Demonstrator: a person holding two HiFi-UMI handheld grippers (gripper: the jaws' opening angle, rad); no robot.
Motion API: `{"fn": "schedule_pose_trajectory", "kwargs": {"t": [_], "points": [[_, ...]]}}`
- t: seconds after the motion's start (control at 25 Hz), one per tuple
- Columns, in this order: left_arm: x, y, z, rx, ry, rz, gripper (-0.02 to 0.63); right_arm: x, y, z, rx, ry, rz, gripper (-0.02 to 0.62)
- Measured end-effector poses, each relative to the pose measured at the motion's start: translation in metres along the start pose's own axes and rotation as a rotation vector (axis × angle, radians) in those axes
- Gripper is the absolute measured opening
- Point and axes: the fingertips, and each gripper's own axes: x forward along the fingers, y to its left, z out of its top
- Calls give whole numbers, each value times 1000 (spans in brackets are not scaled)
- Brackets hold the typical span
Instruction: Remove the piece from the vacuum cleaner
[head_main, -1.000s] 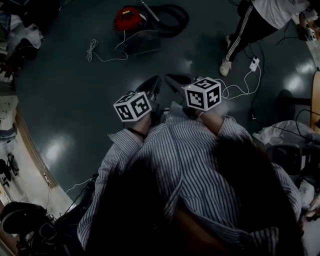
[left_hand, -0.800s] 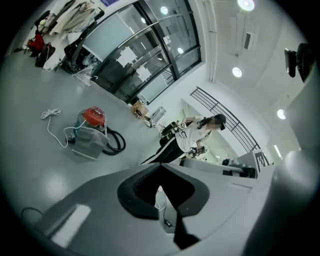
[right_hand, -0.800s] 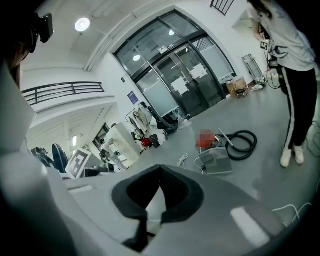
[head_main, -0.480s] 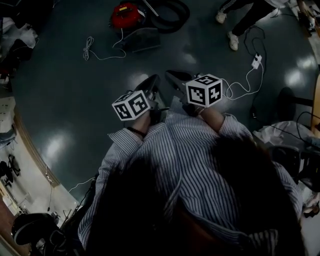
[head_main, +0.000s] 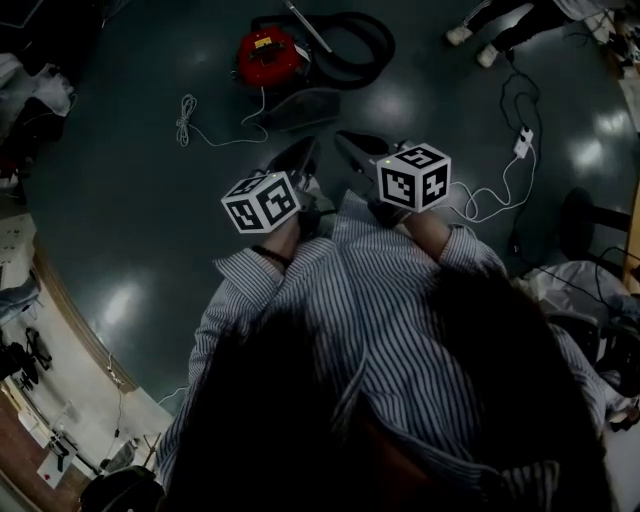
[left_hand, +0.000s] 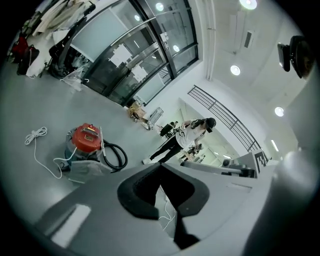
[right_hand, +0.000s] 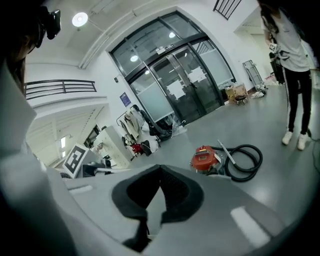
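Note:
The red vacuum cleaner (head_main: 268, 55) stands on the dark floor ahead, with its black hose (head_main: 352, 45) looped beside it, a metal wand (head_main: 304, 24) across the loop and a grey piece (head_main: 300, 106) lying in front. My left gripper (head_main: 304, 152) and right gripper (head_main: 346, 141) are held side by side at chest height, both shut and empty, well short of the vacuum. The left gripper view shows the vacuum (left_hand: 86, 140) low left beyond the left gripper (left_hand: 161, 165). In the right gripper view the vacuum (right_hand: 204, 158) sits right of the right gripper (right_hand: 160, 168).
A white cord (head_main: 188, 114) lies coiled left of the vacuum. A power strip and cable (head_main: 520, 145) trail at the right, near another person's feet (head_main: 487, 50). Clutter and bags line the left wall (head_main: 30, 90); glass doors (right_hand: 190, 85) stand behind.
The vacuum and cord have slid down the head view, nearer to my grippers. The other person's legs have moved off toward the top right. Both grippers stay shut.

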Motion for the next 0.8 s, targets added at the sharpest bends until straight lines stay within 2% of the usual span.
{"fn": "schedule_pose_trajectory", "kwargs": {"t": [0.16, 0.32, 0.44, 0.64, 0.8], "points": [[20, 24, 25, 16, 44, -20, 3, 35, -12, 22, -15, 11, -25, 2], [33, 44, 27, 18, 105, -11, 3, 55, -22, 24, -14, 34, -44, 2], [43, 54, 31, 2, 110, -9, 3, 65, -34, 25, 3, 53, -53, 2], [55, 77, 33, -28, 120, 32, 3, 87, -49, 22, 8, 126, -56, 2], [65, 97, 24, -40, 127, 87, 3, 100, -54, 15, -63, 188, -26, 2]]}}
